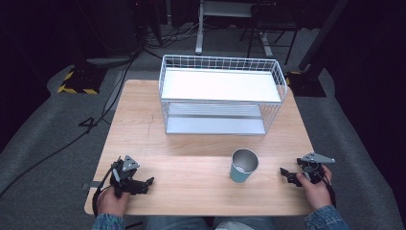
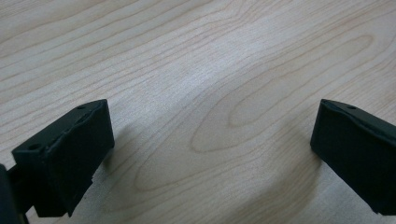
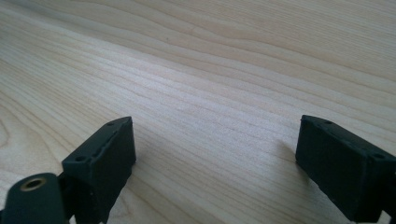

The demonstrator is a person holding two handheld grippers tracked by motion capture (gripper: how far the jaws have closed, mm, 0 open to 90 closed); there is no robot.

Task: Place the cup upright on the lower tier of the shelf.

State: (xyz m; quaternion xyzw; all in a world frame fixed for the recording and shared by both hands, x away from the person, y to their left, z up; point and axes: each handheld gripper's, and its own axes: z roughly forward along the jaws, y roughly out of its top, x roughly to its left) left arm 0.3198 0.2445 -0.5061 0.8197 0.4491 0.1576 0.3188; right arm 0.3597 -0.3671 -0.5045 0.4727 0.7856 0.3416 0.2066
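Note:
A teal cup with a metal inside [image 1: 243, 165] stands upright on the wooden table [image 1: 191, 158], toward the front right of centre. My left gripper [image 1: 147, 183] rests near the front left corner, held by a hand, jaws open and pointing right. My right gripper [image 1: 285, 174] rests near the front right edge, to the right of the cup and apart from it, jaws open and pointing left. In the left gripper view the gripper [image 2: 212, 140] has bare wood between its wide-apart jaws. The right gripper [image 3: 215, 154] in its own view likewise has nothing between its jaws.
A white wire rack with two shelves [image 1: 221, 93] stands at the back of the table, its open side facing me. Cables and a desk frame lie on the grey floor beyond the table.

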